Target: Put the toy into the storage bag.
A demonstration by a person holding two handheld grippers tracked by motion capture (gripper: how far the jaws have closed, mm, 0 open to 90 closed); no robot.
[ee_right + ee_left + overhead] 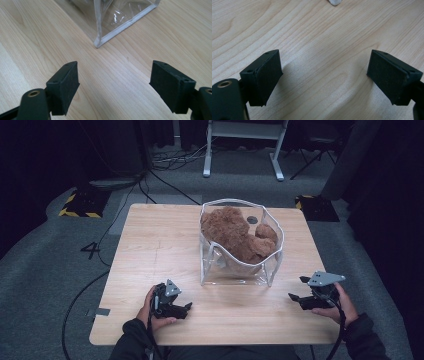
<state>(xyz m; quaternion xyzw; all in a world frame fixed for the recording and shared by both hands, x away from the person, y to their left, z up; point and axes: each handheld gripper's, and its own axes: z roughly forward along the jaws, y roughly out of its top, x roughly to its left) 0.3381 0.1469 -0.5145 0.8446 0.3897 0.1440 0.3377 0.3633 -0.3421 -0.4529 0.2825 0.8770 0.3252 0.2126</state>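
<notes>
Both tongs, left gripper (186, 307) & right gripper (297, 289), gape empty near worktop's (150, 245) front edge; floppy clear bag (240, 270) w/ brown plush (235, 234) prob tips or slides if one-sided grab.

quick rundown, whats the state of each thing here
clear bag: upright on table, top open
brown plush toy: inside the bag, poking above its rim
left gripper: open, empty, low over table
right gripper: open, empty, near the bag's corner

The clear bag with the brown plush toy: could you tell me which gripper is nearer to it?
Left, narrowly. The left gripper sits just off the clear bag's near-left corner; the right gripper is beside its near-right corner, slightly farther out.
</notes>
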